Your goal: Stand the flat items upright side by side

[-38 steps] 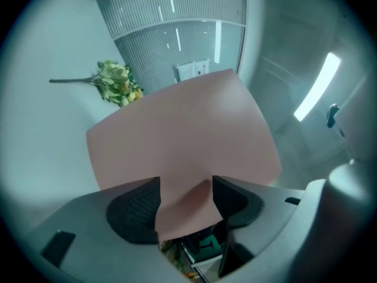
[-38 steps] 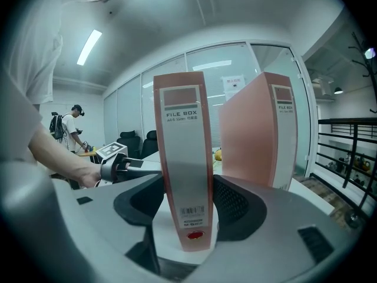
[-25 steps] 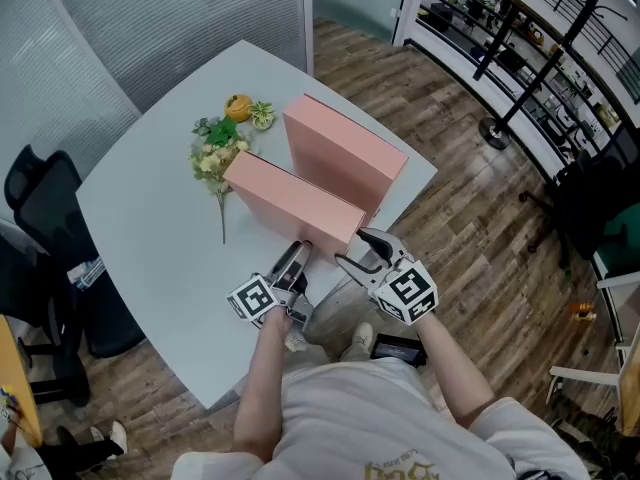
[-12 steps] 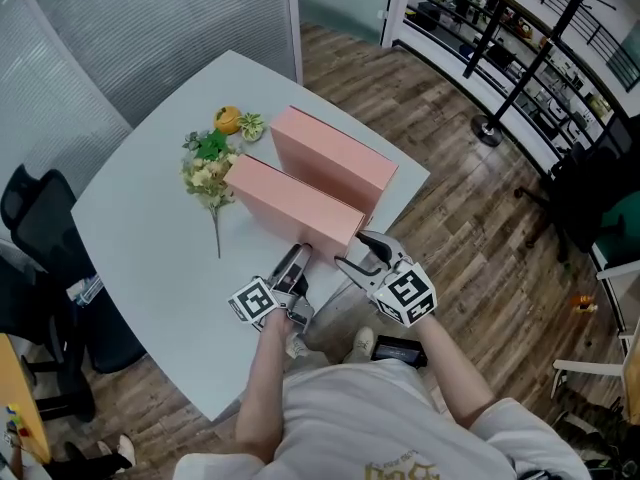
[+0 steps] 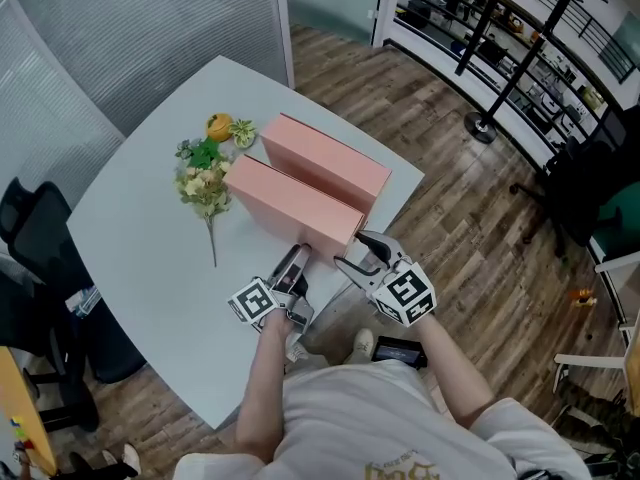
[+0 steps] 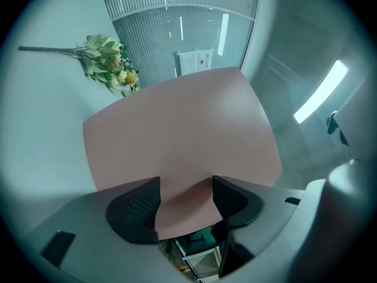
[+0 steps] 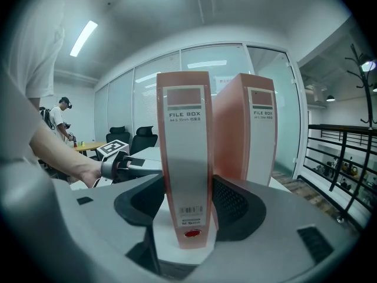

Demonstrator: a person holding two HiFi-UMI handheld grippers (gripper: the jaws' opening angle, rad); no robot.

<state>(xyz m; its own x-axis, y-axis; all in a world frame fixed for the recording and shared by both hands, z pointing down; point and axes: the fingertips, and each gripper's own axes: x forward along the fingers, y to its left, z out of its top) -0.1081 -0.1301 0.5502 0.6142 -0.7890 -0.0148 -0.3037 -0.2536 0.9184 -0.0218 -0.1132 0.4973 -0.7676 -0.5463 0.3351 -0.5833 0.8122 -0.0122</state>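
Note:
Two pink file boxes stand upright side by side on the pale table (image 5: 150, 258). The near box (image 5: 290, 203) (image 7: 185, 158) has its labelled spine toward me, and the far box (image 5: 325, 160) (image 7: 253, 134) stands just behind it. My right gripper (image 5: 360, 251) (image 7: 188, 202) is shut on the near box's spine end, a pad on each side. My left gripper (image 5: 296, 258) (image 6: 185, 196) is turned on its side at the box's left face (image 6: 182, 134), near that end. Its jaws stand apart, with only the flat pink face showing through the gap.
A sprig of artificial flowers (image 5: 205, 173) (image 6: 106, 61) and a small orange fruit (image 5: 218, 126) lie on the table left of the boxes. The table's edge runs just under the near box's spine end, with wood floor beyond. A black office chair (image 5: 30, 248) stands at the far left.
Only the head view has shifted slightly. Both grippers and both boxes keep their places.

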